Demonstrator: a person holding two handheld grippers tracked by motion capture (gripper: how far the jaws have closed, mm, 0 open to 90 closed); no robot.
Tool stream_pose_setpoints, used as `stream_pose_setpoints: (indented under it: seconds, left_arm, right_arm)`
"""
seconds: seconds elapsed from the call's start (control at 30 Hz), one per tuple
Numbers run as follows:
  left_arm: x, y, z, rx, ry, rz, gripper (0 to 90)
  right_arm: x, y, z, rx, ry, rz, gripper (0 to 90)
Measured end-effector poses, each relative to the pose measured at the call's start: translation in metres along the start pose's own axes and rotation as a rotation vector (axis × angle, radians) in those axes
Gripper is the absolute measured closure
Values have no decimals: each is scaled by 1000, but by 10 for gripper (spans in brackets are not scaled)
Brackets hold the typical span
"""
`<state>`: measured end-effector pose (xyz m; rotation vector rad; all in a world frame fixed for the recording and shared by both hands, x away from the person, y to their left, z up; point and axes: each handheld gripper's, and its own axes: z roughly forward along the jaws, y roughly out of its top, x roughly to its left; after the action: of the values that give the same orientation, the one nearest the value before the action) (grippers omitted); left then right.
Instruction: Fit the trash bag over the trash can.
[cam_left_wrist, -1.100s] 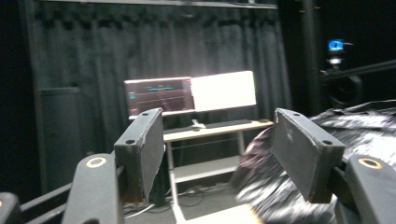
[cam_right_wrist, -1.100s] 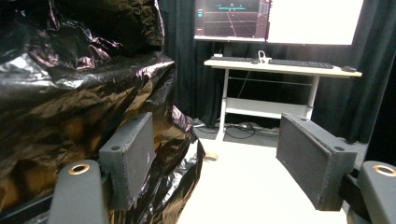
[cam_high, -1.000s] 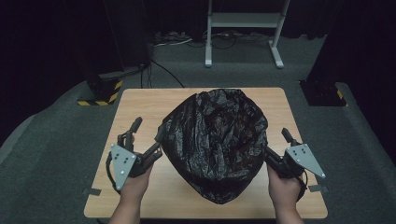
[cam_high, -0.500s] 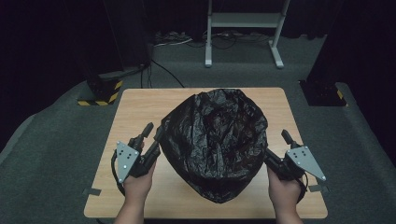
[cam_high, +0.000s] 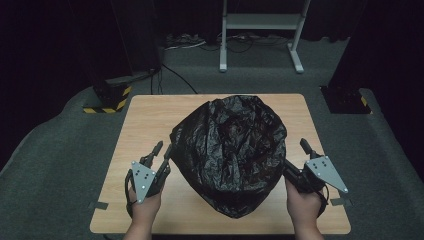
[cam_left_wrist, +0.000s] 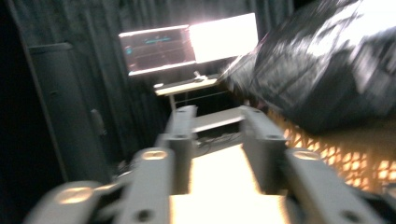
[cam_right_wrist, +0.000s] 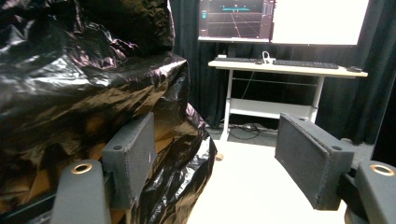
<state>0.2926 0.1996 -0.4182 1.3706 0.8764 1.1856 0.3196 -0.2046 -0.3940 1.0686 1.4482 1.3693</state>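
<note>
Fingers of left gripper (cam_high: 161, 152) spread apart, empty, just beside black bag's (cam_high: 231, 157) left edge. Right gripper (cam_high: 296, 161) fingers also spread, one pad (cam_right_wrist: 133, 154) against the crinkled plastic. Bag sits bulging mid-worktop (cam_high: 150, 117), between both hands.

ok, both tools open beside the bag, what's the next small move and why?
Probably slide the left tool sideways into the black bag and pinch the plastic. Its jaws are open with only table between them, while the right tool already has its left jaw against the bag's folds.
</note>
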Motion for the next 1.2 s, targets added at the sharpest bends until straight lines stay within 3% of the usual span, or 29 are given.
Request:
stream_pose_setpoints:
  seconds: [0.07,0.13,0.3,0.47,0.6,0.73,0.9,1.03,1.2]
  left_arm:
    - [-3,-7,1,-5,22,46,548]
    - [-9,-7,5,-21,46,119,509]
    - [-15,7,13,-115,82,225,480]
    - [-9,15,16,-142,101,247,619]
    - [-11,17,18,-136,94,305,674]
    - [-14,19,20,-139,80,355,816]
    - [-15,20,21,-129,57,352,898]
    - [-15,15,17,-116,57,281,900]
    - [-19,-3,11,-81,48,193,900]
  right_arm:
    - [1,0,0,-1,1,-2,290]
    - [0,0,0,1,2,-2,289]
    - [1,0,0,9,5,4,292]
    - [0,0,1,15,12,9,292]
    - [-1,0,2,20,15,20,292]
    - [-2,-1,2,23,15,31,292]
    - [-2,-1,2,24,17,35,294]
    - [-2,1,2,23,18,36,297]
    - [-2,1,1,16,19,27,299]
